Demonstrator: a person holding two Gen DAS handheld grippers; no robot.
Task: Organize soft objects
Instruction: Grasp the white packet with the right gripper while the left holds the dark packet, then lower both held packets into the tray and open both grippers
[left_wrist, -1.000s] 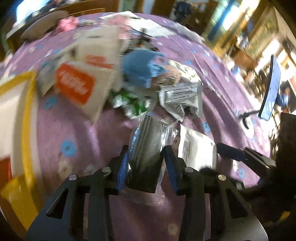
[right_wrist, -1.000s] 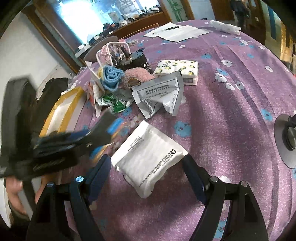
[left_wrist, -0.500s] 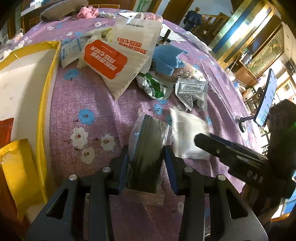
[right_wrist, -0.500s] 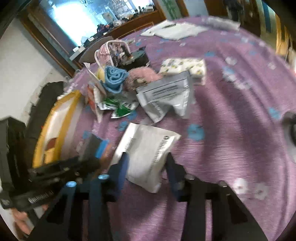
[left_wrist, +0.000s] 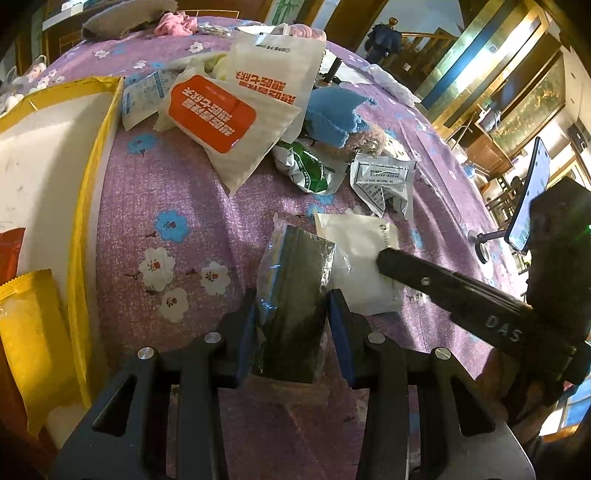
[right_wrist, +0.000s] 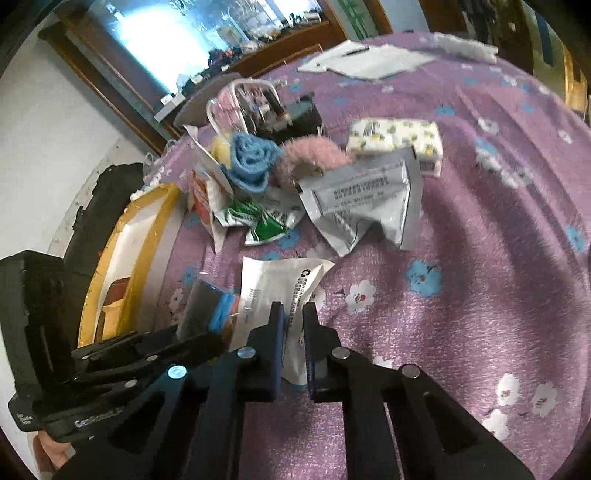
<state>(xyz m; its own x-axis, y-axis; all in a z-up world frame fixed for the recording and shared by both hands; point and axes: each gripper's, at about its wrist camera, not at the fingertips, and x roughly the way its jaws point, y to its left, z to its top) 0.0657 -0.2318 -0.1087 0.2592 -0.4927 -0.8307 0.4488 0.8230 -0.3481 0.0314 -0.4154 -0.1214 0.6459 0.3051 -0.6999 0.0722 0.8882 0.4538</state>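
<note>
Your left tongs (left_wrist: 291, 314) hold a dark packet in clear wrap (left_wrist: 293, 291) above the purple flowered desk (left_wrist: 184, 192). Just beside it, your right tongs (right_wrist: 293, 314) are closing, nearly shut, on the near edge of the flat white pouch (right_wrist: 280, 284) lying on the desk. Farther off lie a crumpled silver pouch (right_wrist: 364, 199), a green wrapper (right_wrist: 258, 218) and a blue knitted piece (right_wrist: 251, 162); a yellow-rimmed tray (left_wrist: 83, 206) sits at your left.

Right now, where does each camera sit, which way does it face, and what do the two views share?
Left wrist: on the left gripper, facing down the purple tablecloth; its fingers grip a dark packet.
Right wrist: on the right gripper, facing the pile; its jaws are closing on the white pouch.
Shared: white pouch, blue cloth, yellow box.
</note>
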